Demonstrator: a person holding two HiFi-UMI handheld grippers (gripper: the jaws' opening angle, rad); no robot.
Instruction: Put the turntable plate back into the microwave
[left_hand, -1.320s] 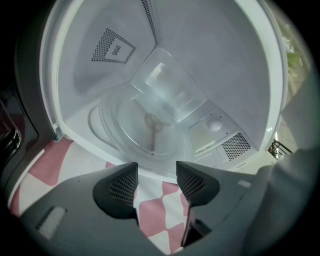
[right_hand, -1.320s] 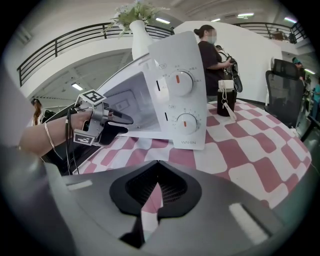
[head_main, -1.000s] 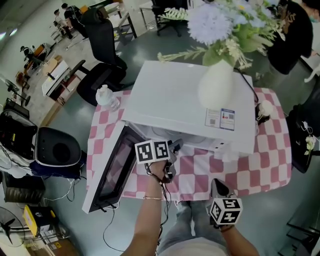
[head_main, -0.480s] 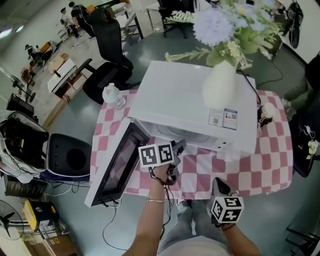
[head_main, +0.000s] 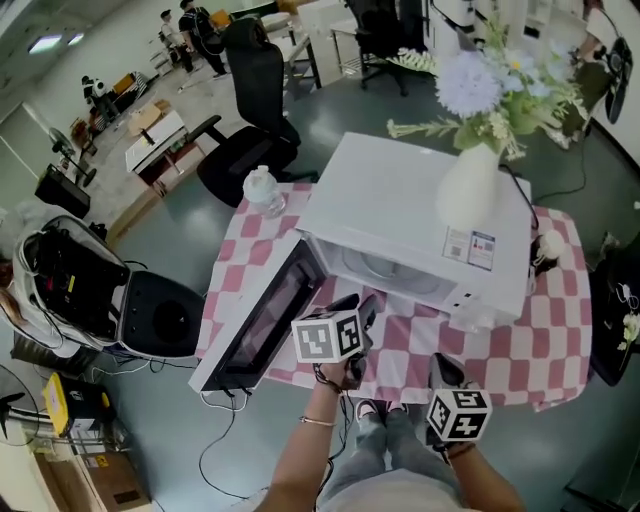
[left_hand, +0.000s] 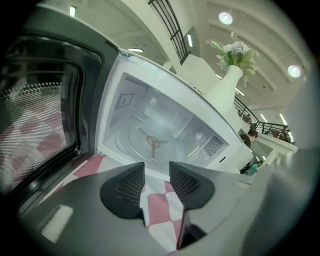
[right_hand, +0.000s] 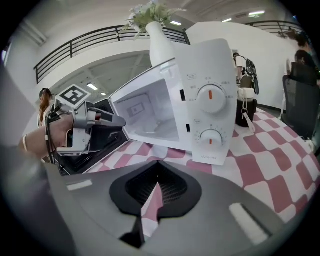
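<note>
The microwave (head_main: 420, 215) stands on the bench (head_main: 520, 340), which has a pink-checked cloth over it. Its door (head_main: 262, 315) is swung wide to the left. In its cavity a round clear plate (left_hand: 131, 145) seems to lie flat on the floor. A three-armed hub (left_hand: 154, 144) shows through the middle of it. A white vase (head_main: 470, 190) on the microwave's top holds flowers (head_main: 470, 85). A clear bottle (head_main: 262, 190) stands on the bench's far left corner; what it holds I cannot tell.

The left tongs (left_hand: 157, 167) are in front of the open cavity, outside it. They have just been closing and now stand narrowly apart, with only cloth seen through the gap. The right tongs (right_hand: 158, 185) are pressed together on nothing, low by the bench's near edge.

Only the left gripper view looks deep into the cavity, to the plate and the vent holes in the side wall. Only the right gripper view shows the front panel with its two dials (right_hand: 210, 97), and the left tongs from the side. The head view alone shows the bottle and the label on the microwave's top.
</note>
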